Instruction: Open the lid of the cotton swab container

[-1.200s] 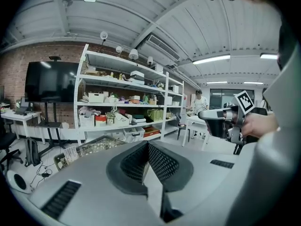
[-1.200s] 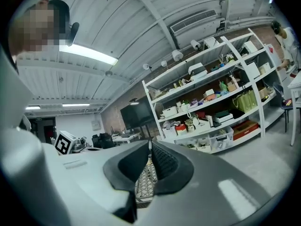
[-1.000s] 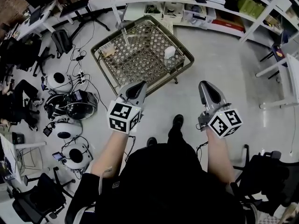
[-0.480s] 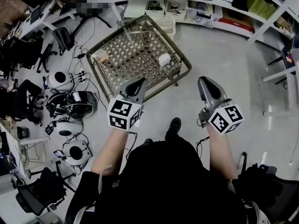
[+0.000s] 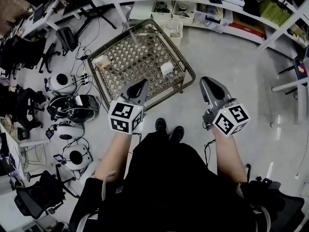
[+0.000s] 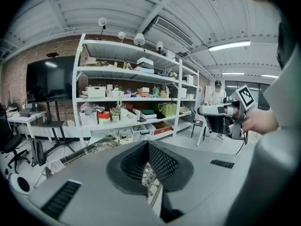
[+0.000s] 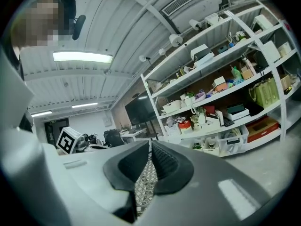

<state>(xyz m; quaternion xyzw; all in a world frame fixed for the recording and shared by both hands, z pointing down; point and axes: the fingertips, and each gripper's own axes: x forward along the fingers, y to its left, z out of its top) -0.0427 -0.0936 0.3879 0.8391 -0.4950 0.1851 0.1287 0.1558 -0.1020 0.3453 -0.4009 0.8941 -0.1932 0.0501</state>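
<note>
Beside left gripper (image 5: 144, 82), right gripper (image 5: 204, 80) abreast.

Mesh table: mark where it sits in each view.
Head view: mesh table, upper centre.
Left gripper view: its rim, lower left.
Right gripper view: only a sliver of lattice, bottom centre.
Shared landmark: the white shelving behind it, in all three.

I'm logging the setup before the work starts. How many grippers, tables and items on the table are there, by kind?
Grippers: 2 (left gripper, right gripper)
Lattice-top table: 1
White container on the table: 1
Pale object near the table's left edge, too small to identify: 1
Total: 5
</note>
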